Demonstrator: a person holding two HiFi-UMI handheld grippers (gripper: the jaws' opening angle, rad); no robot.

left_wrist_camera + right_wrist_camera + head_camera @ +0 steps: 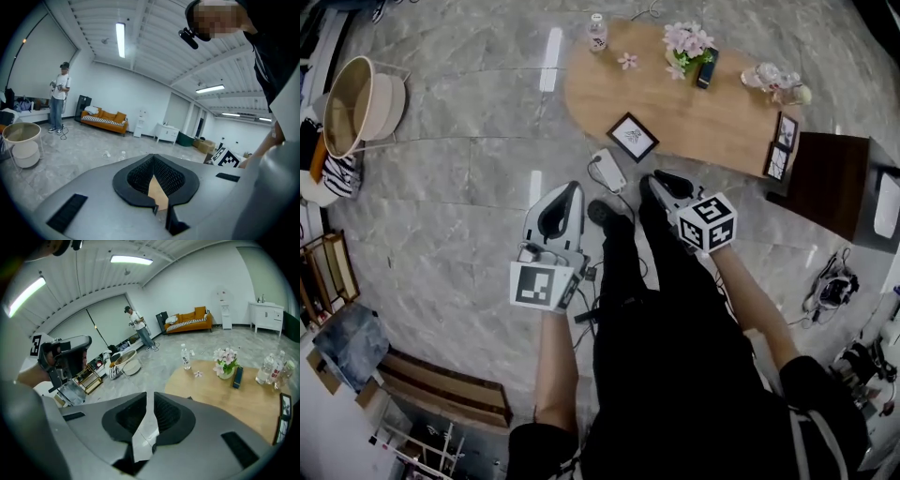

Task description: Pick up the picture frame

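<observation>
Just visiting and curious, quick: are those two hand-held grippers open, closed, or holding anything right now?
Left gripper: jaws closed, holding nothing.
Right gripper: jaws closed, holding nothing.

Table [712,122] pale wood, matt; floor [459,216] grey marble-look stone, glossy (ceiling-lamp glare); picture frame [632,137] dark rim, smooth.

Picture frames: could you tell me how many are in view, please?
3. A flat frame lies at the table's near edge; a farther frame and a nearer frame sit at its right end. Others may be hidden.
</observation>
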